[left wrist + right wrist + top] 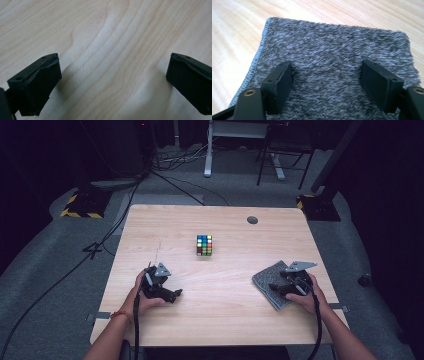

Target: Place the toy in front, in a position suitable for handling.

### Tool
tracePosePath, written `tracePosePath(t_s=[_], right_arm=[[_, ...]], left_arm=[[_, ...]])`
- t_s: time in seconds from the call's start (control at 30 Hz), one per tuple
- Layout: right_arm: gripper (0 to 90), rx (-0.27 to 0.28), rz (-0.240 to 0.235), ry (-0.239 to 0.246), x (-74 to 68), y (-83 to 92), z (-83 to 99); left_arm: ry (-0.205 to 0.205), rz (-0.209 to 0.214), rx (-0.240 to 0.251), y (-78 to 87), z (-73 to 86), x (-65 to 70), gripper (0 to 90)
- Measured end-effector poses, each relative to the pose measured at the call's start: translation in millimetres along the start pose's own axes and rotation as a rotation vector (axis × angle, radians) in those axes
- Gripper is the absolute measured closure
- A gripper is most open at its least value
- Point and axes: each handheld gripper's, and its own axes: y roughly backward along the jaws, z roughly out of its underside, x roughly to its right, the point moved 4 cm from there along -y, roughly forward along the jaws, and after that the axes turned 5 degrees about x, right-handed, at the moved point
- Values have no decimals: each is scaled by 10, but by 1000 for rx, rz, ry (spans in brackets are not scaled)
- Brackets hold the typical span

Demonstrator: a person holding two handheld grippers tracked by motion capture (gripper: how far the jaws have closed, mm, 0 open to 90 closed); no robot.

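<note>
Right gripper (326,75) wide open, nothing held, over grey cloth (332,55) at counter (220,300) right side. Lower it, pinch cloth near edge. Left gripper (110,82) open, empty, over bare wood.

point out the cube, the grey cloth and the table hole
cube (204,245), high view, front face
grey cloth (265,281), high view, bare left part
table hole (252,220), high view, its middle

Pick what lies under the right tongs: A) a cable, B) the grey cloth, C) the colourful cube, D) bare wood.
B: the right tongs stand open over the fuzzy grey cloth, while the colourful cube sits apart near the middle of the table.
</note>
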Motion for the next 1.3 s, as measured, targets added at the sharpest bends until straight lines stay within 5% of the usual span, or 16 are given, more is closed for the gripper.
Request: tracePosePath(t_s=[0.4, 0.6, 0.87, 1.0, 1.3], right_arm=[[262, 30, 17, -23, -4, -1, 23], [263, 19, -3, -6, -54, 31, 41], [263, 23, -21, 12, -125, 65, 73], [263, 26, -19, 13, -130, 68, 78], [263, 35, -19, 11, -133, 73, 90]], left_arm=[[20, -17, 0, -271, -267, -22, 5], [9, 6, 37, -339, -370, 4, 170], [-21, 0, 62, -330, -441, 29, 203], [6, 28, 60, -339, -516, 17, 193], [38, -14, 128, -399, -816, 6, 188]])
